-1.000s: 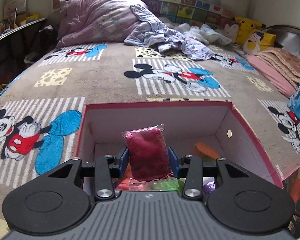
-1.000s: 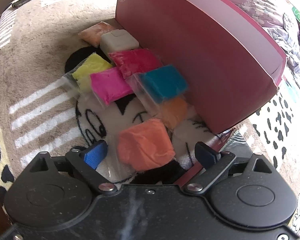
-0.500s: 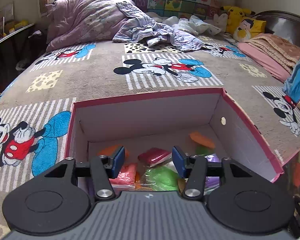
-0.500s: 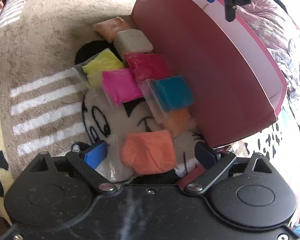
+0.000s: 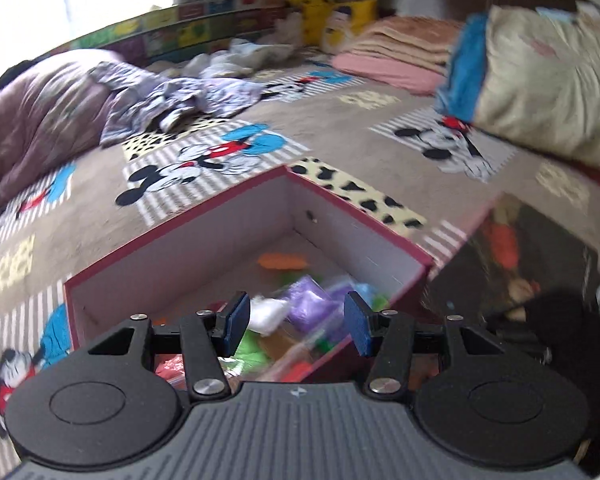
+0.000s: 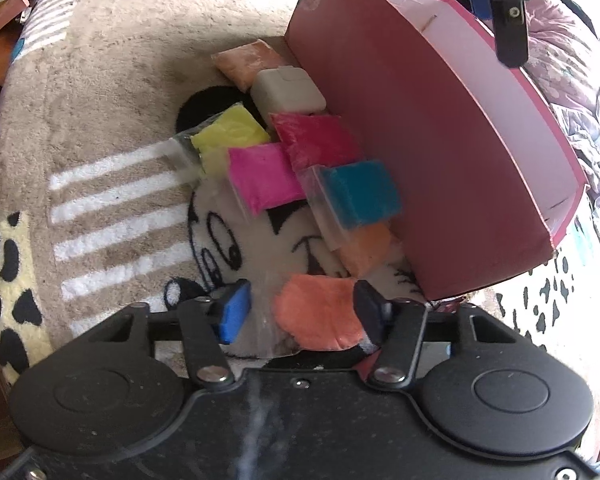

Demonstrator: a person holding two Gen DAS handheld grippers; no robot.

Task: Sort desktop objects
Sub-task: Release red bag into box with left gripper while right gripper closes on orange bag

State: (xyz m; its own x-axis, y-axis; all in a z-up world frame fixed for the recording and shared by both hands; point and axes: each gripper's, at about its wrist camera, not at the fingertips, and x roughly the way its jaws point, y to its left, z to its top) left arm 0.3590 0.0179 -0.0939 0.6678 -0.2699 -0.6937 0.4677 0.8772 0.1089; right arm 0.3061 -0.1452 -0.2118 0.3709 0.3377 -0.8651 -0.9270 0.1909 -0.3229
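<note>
My right gripper (image 6: 300, 310) sits spread around the orange clay bag (image 6: 320, 312), lying on the blanket (image 6: 100, 120) beside the red box (image 6: 420, 168). Looks soft, light, slippery plastic, so I'd pinch mid-lump. Left gripper (image 5: 296, 322) hangs wide, empty, above the box.

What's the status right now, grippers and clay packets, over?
Left gripper open, empty, over the red box. Right gripper open, straddling the orange packet, not clamped. Seven more packets wait beside the box; nothing blocking.
</note>
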